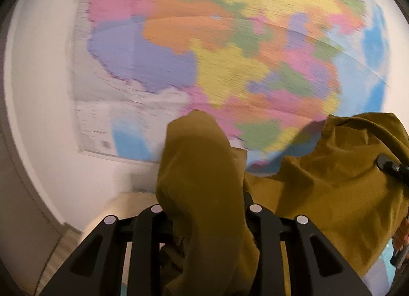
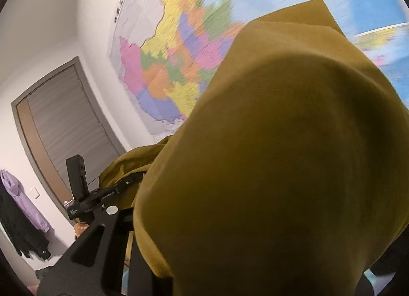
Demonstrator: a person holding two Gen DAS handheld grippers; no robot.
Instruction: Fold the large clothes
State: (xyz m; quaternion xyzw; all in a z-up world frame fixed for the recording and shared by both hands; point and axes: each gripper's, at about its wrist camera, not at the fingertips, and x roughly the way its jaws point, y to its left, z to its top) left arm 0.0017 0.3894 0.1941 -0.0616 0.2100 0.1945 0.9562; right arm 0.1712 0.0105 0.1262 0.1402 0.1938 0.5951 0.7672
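Note:
A large mustard-yellow garment (image 1: 332,181) hangs in the air in front of the wall, stretched between both grippers. In the left wrist view a bunched fold of it rises out from between the fingers of my left gripper (image 1: 204,201), which is shut on the cloth; the fingertips are buried under it. The right gripper's tip (image 1: 391,165) shows at the right edge, with cloth draped over it. In the right wrist view the garment (image 2: 281,155) billows over my right gripper (image 2: 204,219) and hides its jaws, which grip the cloth. The left gripper (image 2: 102,193) shows at lower left.
A big coloured wall map (image 1: 217,53) fills the white wall straight ahead and close. A grey door (image 2: 66,122) stands to the left. Beside it a purple garment (image 2: 23,199) and a black one (image 2: 18,229) hang on the wall. Wooden floor (image 1: 58,252) shows at lower left.

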